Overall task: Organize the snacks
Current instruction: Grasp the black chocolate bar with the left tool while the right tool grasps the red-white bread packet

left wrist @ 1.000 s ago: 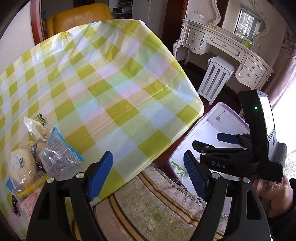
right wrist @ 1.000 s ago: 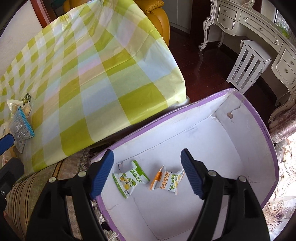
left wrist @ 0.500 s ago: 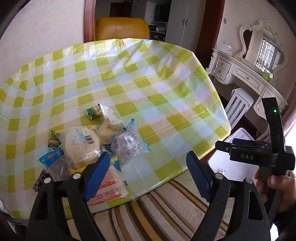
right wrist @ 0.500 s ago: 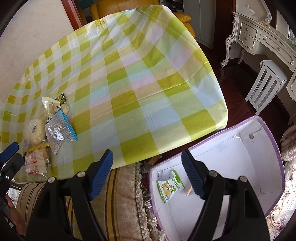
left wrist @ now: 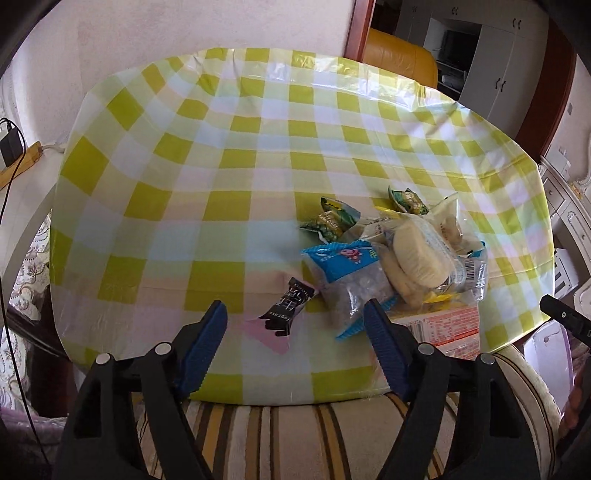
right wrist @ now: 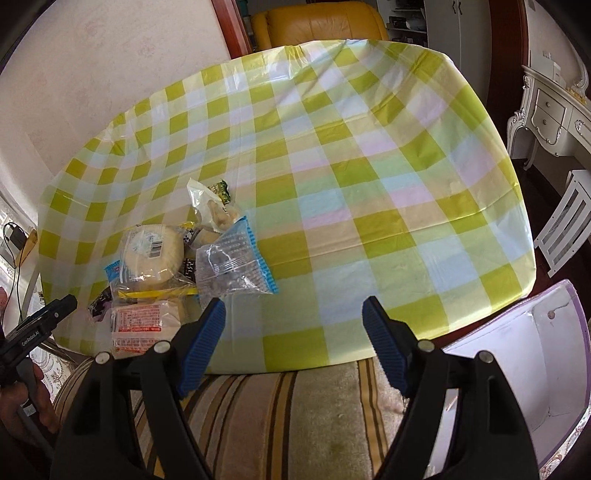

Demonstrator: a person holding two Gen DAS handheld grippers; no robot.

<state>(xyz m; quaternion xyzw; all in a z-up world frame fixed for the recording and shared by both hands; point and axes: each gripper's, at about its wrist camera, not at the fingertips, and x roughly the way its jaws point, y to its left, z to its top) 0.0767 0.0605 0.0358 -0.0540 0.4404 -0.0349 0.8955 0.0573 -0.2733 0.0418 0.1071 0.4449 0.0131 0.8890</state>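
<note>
A heap of wrapped snacks point(left wrist: 402, 254) lies on the checked table point(left wrist: 229, 155) near its front edge. It holds a clear bag with blue trim point(left wrist: 351, 273), a pale round bun point(left wrist: 421, 254), green packets point(left wrist: 332, 221), a red-printed packet point(left wrist: 447, 328) and a small black packet point(left wrist: 288, 306). My left gripper point(left wrist: 295, 343) is open and empty, just before the black packet. My right gripper point(right wrist: 293, 343) is open and empty over the table's front edge, right of the heap point(right wrist: 166, 258). The white box with purple rim point(right wrist: 517, 376) stands on the floor at the right.
A striped rug point(right wrist: 277, 417) lies under the grippers. A yellow armchair point(right wrist: 317, 22) stands behind the table. A white dresser point(right wrist: 554, 110) and white stool point(right wrist: 565, 229) are at the right. A charger with a cable point(left wrist: 11, 144) lies on a ledge at the left.
Both grippers have swung left, away from the box and toward the table. The snack heap now lies straight ahead of the left gripper. The box has slid to the right edge of view.
</note>
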